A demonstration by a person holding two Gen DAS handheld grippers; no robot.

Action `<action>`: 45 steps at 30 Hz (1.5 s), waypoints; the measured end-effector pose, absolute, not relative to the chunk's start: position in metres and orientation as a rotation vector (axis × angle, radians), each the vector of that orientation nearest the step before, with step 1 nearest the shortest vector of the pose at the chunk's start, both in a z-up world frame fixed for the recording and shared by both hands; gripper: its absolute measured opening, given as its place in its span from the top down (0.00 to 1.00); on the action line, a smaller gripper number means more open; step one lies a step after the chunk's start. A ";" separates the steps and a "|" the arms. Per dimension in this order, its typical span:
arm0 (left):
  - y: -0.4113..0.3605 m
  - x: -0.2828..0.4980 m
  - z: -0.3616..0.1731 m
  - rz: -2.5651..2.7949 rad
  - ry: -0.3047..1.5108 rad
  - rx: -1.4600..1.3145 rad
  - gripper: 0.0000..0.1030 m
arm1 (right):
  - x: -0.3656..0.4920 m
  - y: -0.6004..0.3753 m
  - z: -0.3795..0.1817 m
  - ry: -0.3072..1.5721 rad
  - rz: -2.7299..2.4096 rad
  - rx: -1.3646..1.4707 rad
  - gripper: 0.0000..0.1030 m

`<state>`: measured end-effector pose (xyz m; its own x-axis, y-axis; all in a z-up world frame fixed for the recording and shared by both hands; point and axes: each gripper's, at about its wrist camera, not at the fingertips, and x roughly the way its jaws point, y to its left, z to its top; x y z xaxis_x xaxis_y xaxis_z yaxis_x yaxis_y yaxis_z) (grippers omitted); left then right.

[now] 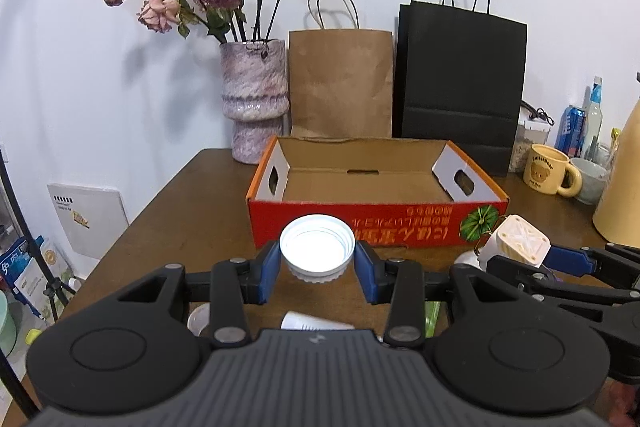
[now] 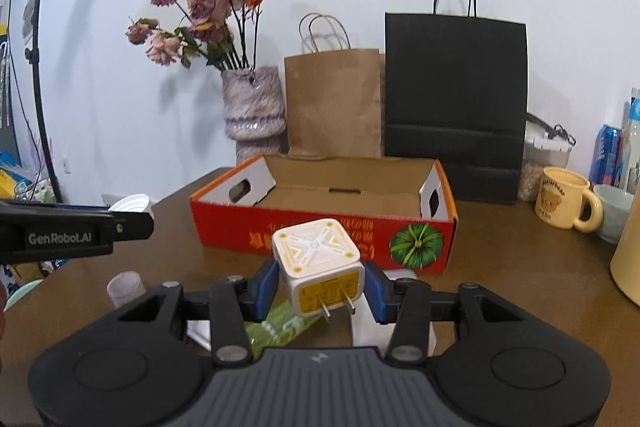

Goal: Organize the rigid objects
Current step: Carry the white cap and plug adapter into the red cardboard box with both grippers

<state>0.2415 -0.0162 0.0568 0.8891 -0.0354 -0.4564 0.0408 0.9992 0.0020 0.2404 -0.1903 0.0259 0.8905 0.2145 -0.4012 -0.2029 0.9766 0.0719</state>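
My left gripper (image 1: 317, 263) is shut on a white plastic jar lid (image 1: 317, 247), held above the brown table in front of the red cardboard box (image 1: 360, 227). My right gripper (image 2: 320, 287) is shut on a white and yellow cube plug adapter (image 2: 320, 267), prongs facing the camera, also in front of the box (image 2: 280, 223). The adapter (image 1: 520, 241) and the right gripper show at the right of the left wrist view. The lid (image 2: 132, 205) and the left gripper show at the left of the right wrist view. The box is open and looks empty.
A flower vase (image 1: 254, 103), a brown paper bag (image 1: 340, 83) and a black bag (image 1: 464, 83) stand behind the box. A yellow mug (image 1: 550, 169), a bowl, a can and a bottle are at right. A small clear cup (image 2: 126, 287), a green packet (image 2: 280, 327) and white items lie below the grippers.
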 end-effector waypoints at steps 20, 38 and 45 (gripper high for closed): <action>-0.022 0.309 0.072 -0.017 0.434 -0.023 0.60 | 0.309 -0.184 0.040 0.353 0.157 0.034 0.56; -0.034 0.374 0.071 -0.002 0.435 -0.058 0.60 | 0.380 -0.189 0.043 0.350 0.110 0.051 0.56; -0.041 0.399 0.073 0.010 0.426 -0.059 0.60 | 0.404 -0.187 0.043 0.358 0.100 0.043 0.56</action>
<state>0.3987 -0.0406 0.0728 0.9106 -0.0028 -0.4134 -0.0219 0.9982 -0.0550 0.4045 -0.1871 0.0428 0.9316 0.1053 -0.3478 -0.0901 0.9941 0.0597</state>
